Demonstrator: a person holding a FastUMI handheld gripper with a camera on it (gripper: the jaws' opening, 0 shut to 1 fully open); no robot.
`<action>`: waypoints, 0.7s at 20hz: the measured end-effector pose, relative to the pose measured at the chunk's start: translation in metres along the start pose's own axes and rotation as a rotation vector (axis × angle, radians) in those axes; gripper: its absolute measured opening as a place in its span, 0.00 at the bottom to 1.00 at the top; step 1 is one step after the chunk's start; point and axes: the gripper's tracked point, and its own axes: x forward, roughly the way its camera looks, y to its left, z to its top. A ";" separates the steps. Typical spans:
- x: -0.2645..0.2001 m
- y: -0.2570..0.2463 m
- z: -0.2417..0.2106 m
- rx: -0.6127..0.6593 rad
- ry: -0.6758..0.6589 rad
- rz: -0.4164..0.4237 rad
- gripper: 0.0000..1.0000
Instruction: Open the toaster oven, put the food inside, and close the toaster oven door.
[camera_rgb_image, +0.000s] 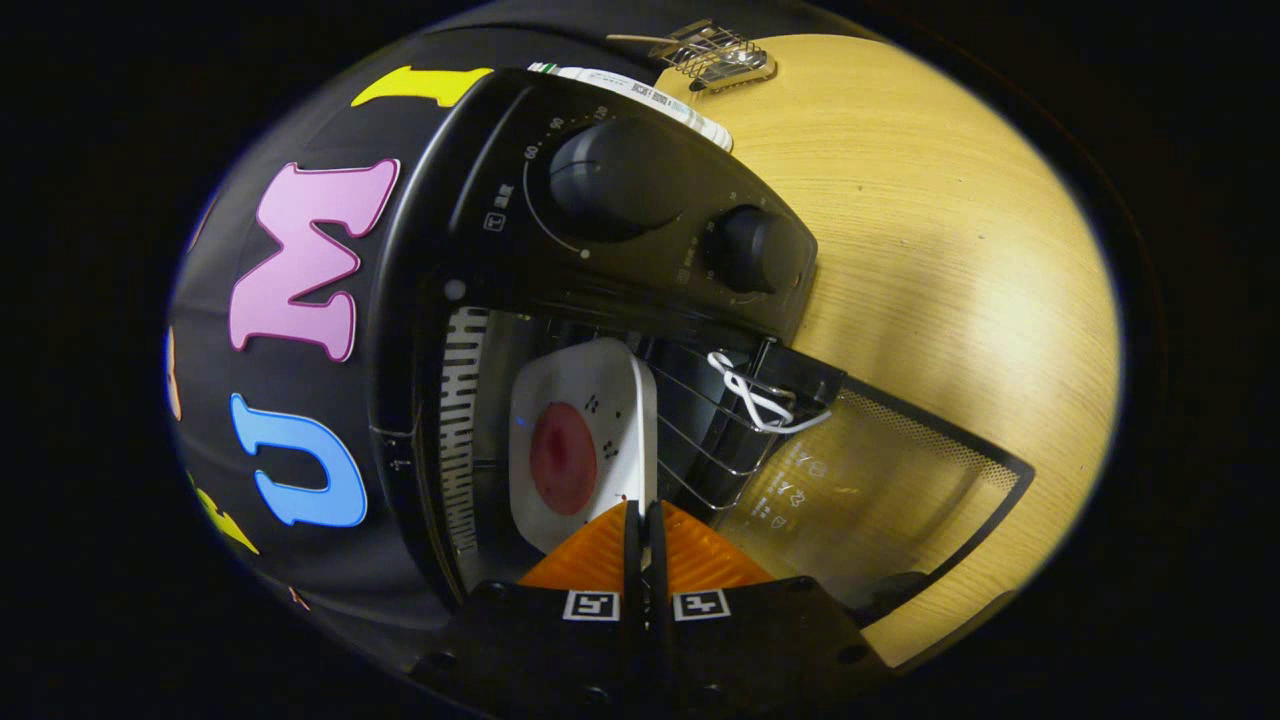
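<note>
Gripper (645, 520) jaws are pressed together, nearly no gap. They look clamped on the near rim of the white square plate (590, 400) carrying a round red slice of food (562, 458), but I can't confirm both sides have contact from here.

The plate sits inside the black toaster oven (620, 260), on the wire rack (700, 440), just ahead of the jaws. The oven's glass door (880, 480) with its dotted black border is folded down flat toward the light wooden desk (950, 250). A white cord loop (760, 400) hangs at the rack's front edge. Two black dials are on the panel; the big one (615, 180) is closer to me. A small wire holder (715, 55) sits far off on the desk.

My read: door-open is done and the insert step is in hand, nearly finished.

Next move as I see it: release the plate, back straight out without dragging it or snagging the cord, then get under the door's edge and swing it shut.
</note>
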 end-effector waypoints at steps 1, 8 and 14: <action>0.003 0.001 -0.001 0.007 -0.006 -0.001 0.05; -0.009 0.025 -0.013 0.000 0.016 0.083 0.37; -0.051 0.019 -0.019 0.007 0.024 0.079 0.98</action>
